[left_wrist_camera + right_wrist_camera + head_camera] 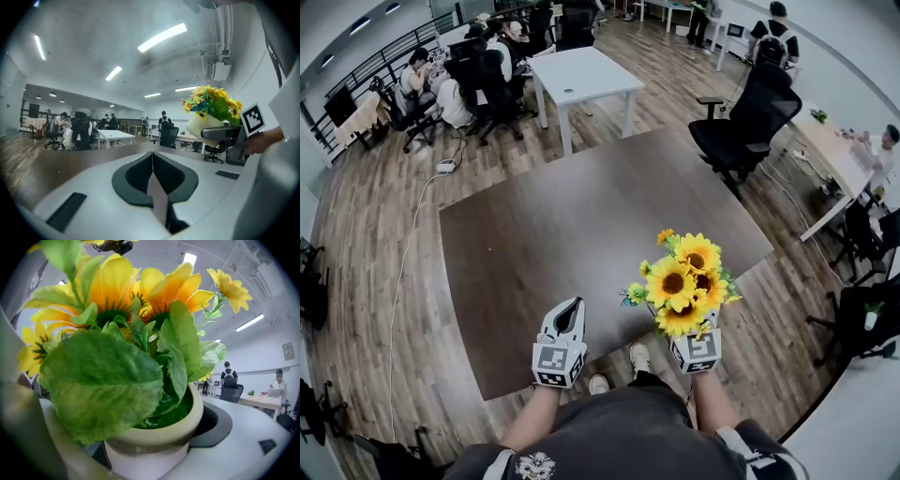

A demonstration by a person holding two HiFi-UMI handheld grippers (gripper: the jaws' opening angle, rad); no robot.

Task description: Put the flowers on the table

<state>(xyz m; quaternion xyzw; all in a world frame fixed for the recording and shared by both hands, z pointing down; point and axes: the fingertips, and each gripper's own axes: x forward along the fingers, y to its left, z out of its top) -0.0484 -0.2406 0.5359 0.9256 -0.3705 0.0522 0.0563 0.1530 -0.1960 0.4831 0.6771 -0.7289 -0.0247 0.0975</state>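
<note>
A cream pot of yellow sunflowers point(682, 281) with green leaves is held up by my right gripper point(696, 343) near the front right edge of the dark brown table point(572, 234). In the right gripper view the pot point(154, 448) sits between the jaws, which are shut on it, and the leaves fill most of the picture. My left gripper point(565, 323) hangs over the table's front edge, shut and empty, its jaws meeting in the left gripper view point(152, 161). That same view shows the flower pot point(208, 124) at the right, held by the other gripper.
A black office chair point(745, 117) stands behind the table's right corner. A white table point(581, 80) lies beyond the far edge, with seated people point(441, 80) at the back left. A white desk point(834, 155) runs along the right. A cable point(408, 244) trails on the wooden floor.
</note>
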